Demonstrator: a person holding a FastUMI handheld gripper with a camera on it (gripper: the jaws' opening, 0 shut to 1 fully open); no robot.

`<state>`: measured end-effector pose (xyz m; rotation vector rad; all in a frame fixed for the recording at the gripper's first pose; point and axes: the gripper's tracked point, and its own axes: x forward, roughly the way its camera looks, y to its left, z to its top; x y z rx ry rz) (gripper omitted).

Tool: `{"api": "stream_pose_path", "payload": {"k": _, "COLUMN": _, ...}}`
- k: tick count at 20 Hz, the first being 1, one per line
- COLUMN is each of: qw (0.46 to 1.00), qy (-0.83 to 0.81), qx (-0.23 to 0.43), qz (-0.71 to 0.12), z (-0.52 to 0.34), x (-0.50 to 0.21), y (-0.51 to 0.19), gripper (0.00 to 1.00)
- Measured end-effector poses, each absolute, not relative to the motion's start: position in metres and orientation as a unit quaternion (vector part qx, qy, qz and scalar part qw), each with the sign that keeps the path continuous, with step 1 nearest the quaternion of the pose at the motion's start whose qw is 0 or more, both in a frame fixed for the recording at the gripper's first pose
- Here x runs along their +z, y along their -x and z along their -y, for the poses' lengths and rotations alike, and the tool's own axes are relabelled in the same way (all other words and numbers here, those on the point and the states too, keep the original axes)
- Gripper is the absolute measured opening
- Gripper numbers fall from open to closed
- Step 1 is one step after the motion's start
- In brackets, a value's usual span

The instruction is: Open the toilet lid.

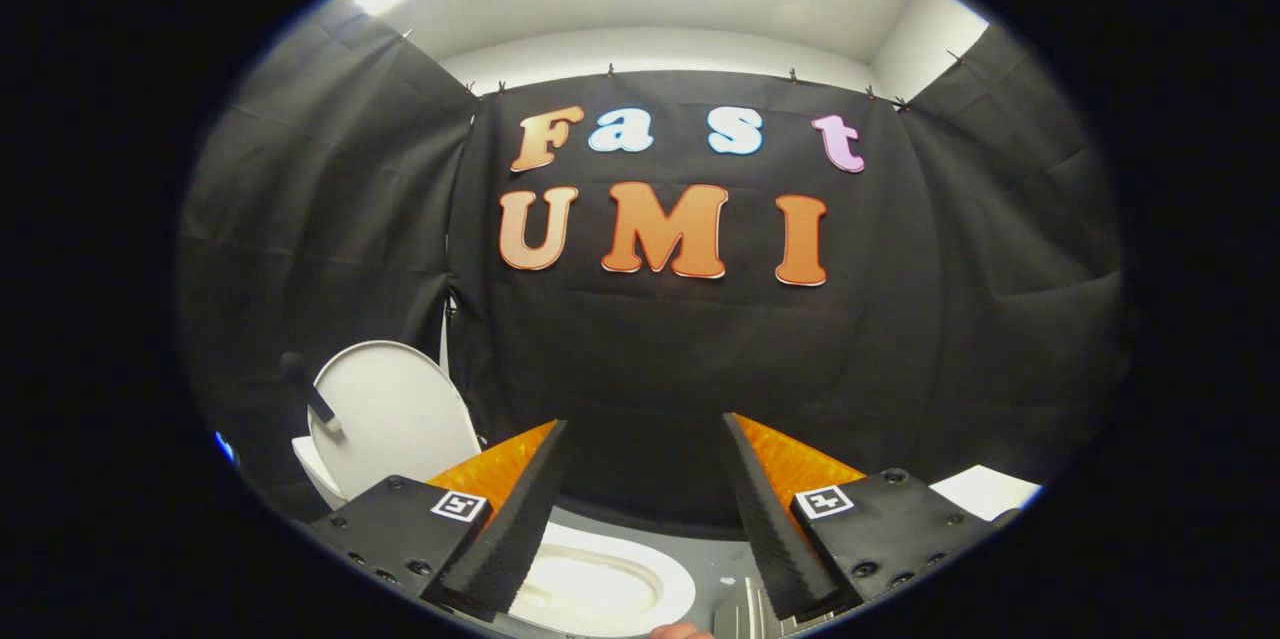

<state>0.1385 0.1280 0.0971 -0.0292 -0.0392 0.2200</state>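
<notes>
The white toilet lid (395, 419) stands raised and upright, to the left of my left finger and apart from it. A short dark handle (312, 391) sticks out from the lid's left edge. Below, the white seat ring and bowl (610, 584) lie uncovered, partly hidden behind my left finger (515, 514). My gripper (645, 421) is open, with a wide gap between the fingers and nothing held; black cloth shows through the gap.
Black cloth walls close the booth on the left, ahead and on the right. A white flat object (985, 491) lies beyond my right finger. A ribbed metal piece (745, 611) and part of a person's finger (680, 631) sit low between my fingers.
</notes>
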Motion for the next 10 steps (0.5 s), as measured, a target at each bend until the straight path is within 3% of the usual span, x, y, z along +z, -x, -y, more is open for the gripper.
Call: {"api": "stream_pose_path", "payload": {"k": 10, "qw": 0.998, "qy": 0.034, "qx": 0.044, "qz": -0.005, "z": -0.039, "x": 0.029, "y": -0.11, "gripper": 0.96}}
